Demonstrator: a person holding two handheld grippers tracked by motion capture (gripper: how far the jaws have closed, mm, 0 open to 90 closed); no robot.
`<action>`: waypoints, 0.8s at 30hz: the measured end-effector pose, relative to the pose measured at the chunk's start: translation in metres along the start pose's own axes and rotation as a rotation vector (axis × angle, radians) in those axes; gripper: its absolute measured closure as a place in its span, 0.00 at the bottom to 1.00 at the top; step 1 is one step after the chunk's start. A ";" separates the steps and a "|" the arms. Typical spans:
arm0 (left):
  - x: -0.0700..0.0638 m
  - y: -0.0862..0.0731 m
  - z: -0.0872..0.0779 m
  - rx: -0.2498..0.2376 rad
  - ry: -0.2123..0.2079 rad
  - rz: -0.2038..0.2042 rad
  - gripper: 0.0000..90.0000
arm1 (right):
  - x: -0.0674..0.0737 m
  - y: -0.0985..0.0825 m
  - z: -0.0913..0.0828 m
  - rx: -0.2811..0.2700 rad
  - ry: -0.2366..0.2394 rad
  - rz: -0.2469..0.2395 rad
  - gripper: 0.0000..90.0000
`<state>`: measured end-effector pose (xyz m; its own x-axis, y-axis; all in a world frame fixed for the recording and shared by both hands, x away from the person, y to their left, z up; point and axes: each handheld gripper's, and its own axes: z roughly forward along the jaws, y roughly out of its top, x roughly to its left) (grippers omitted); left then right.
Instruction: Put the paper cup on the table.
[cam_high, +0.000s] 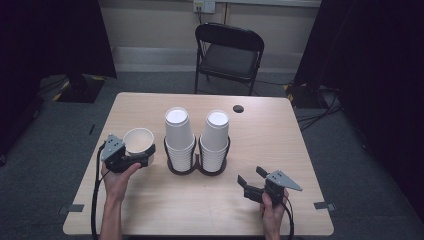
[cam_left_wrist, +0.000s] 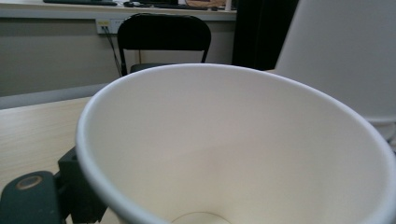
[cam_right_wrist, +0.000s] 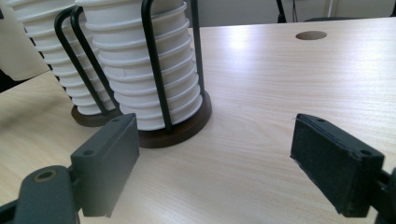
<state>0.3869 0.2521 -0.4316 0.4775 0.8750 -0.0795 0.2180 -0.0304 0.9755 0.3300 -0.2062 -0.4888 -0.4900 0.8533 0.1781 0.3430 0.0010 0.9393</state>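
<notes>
Pale wooden table (cam_high: 150, 210): left gripper (cam_high: 131, 156) pinched an upright paper cup (cam_high: 138, 142) just left of the two-stack cup holder (cam_high: 196, 167); right gripper (cam_high: 252, 181) was spread, empty, right-front of it.

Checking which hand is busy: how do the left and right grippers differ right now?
The left gripper holds a single paper cup, mouth up, beside the cup stacks; the right gripper holds nothing. The left gripper's jaws are closed on the cup's wall, while the right gripper's jaws stand wide apart over bare table. Both are black, hand-held and aimed toward the stacks.
</notes>
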 end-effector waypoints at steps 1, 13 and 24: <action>0.002 0.000 0.001 0.005 0.015 0.000 0.10 | 0.000 -0.001 0.000 -0.004 -0.003 -0.005 0.17; 0.008 -0.008 0.022 0.005 0.005 -0.021 0.10 | 0.007 -0.010 -0.007 -0.046 -0.003 -0.033 0.15; 0.025 -0.020 0.039 0.045 0.040 -0.041 0.08 | 0.007 -0.009 -0.005 -0.026 0.007 -0.044 0.15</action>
<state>0.4276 0.2558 -0.4612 0.4333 0.8945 -0.1104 0.2752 -0.0146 0.9613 0.3193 -0.2028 -0.4948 -0.5102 0.8488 0.1385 0.2998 0.0246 0.9537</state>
